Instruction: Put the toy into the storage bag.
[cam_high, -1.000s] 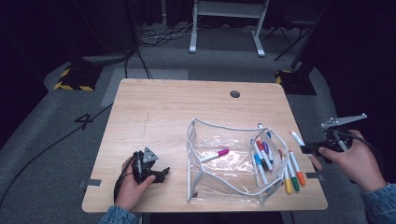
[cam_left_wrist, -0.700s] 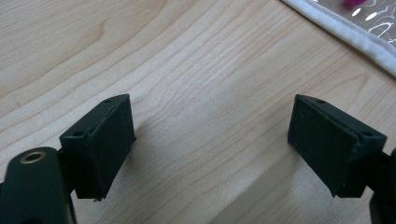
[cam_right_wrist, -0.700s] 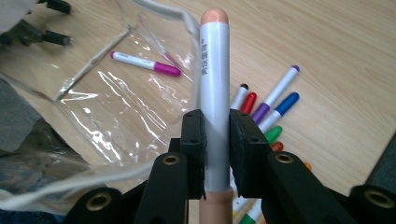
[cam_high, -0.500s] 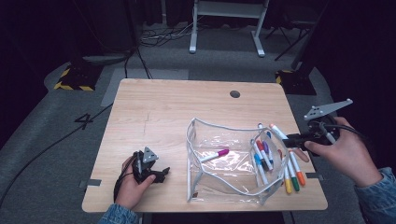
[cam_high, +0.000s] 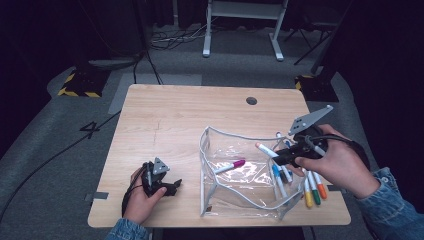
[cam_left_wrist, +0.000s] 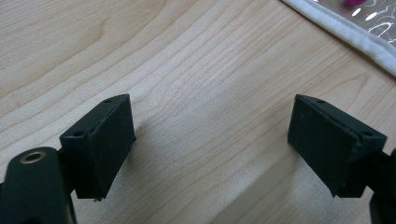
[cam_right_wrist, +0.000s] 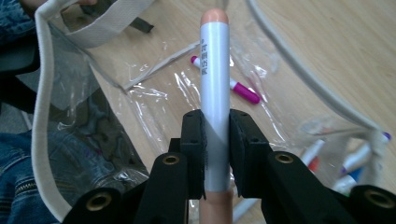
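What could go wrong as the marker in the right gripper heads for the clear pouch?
The right gripper grips the marker near one end, so it may pivot or slip. The pouch has a floppy white rim; the tip could catch it, and the open left gripper isn't steadying the pouch.

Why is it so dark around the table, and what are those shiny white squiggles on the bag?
High view: light falls on the table; the floor beyond stays dim. Right gripper view: glare streaks on the clear bag, behind the sharp marker.

Table (cam_high: 190, 120) matt pale wood; pouch (cam_high: 240, 195) glossy clear plastic, white cloth trim.
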